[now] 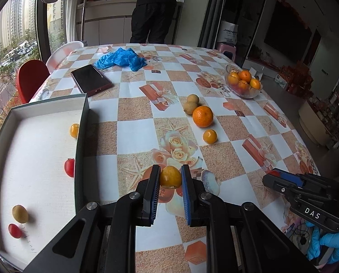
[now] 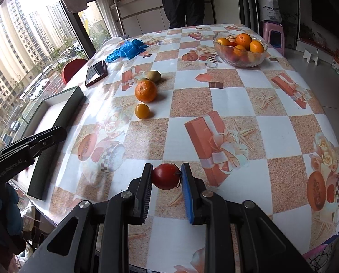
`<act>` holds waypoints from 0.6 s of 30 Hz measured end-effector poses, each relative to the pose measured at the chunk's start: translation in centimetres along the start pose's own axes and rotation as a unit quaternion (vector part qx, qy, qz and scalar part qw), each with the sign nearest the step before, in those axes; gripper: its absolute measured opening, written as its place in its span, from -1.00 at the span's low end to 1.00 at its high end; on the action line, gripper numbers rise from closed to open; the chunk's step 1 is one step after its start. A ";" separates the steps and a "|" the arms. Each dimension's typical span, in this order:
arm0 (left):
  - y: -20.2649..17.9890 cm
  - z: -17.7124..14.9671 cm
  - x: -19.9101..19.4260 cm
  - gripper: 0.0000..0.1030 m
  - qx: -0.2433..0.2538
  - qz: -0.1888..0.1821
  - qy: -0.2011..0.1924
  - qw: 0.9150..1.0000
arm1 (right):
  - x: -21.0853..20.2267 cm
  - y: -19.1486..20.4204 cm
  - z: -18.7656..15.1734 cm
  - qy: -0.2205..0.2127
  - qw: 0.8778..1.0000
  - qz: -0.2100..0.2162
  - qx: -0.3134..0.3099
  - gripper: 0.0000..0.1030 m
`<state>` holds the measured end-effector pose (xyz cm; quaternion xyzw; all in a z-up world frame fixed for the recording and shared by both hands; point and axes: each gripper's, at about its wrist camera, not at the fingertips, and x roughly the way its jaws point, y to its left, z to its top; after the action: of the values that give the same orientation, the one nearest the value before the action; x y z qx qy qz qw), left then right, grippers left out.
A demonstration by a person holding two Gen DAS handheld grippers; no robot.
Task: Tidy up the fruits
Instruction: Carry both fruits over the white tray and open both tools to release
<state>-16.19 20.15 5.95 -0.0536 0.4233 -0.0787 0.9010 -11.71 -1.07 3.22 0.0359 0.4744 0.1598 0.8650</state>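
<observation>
- On the table point(image 1: 237, 122): a box point(image 1: 83, 122) at the left edge, a bowl point(image 1: 243, 92) far right.
- In the box: five small fruits, two against its right wall, two at the near left corner.
- In the bowl: a heap of oranges point(image 1: 245, 76).
- Between box and bowl: an orange point(image 1: 203, 116), two kiwis point(image 1: 190, 108) touching just behind it, a kumquat point(image 1: 210, 136) just before it.
- Behind the box: a phone point(image 1: 91, 83); farther back, gloves point(image 1: 121, 59).
- Left of the table, behind the box: two chairs point(image 1: 30, 79).
- Beyond the far edge: a person point(image 1: 155, 9) standing.
</observation>
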 end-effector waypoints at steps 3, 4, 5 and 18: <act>0.6 0.1 -0.8 -0.62 -0.004 0.001 -0.009 1.000 | 0.0 1.3 0.5 0.000 1.000 0.004 -0.012 -0.47; 0.9 0.1 -1.1 -0.62 -0.005 0.003 -0.013 1.000 | -0.1 1.7 0.6 0.000 1.000 0.005 -0.016 -0.47; 1.2 0.1 -1.3 -0.62 -0.007 0.004 -0.016 1.000 | 0.0 2.2 0.8 0.001 1.000 0.006 -0.021 -0.47; 5.9 -0.7 -3.2 -0.62 -0.038 0.034 -0.038 0.998 | 1.5 10.3 2.0 0.014 0.995 0.034 -0.093 -0.47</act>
<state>-18.12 26.52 6.96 -0.0762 0.3930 -0.0293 0.9159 -11.80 9.38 5.27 -0.0315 0.4683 0.2329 0.8518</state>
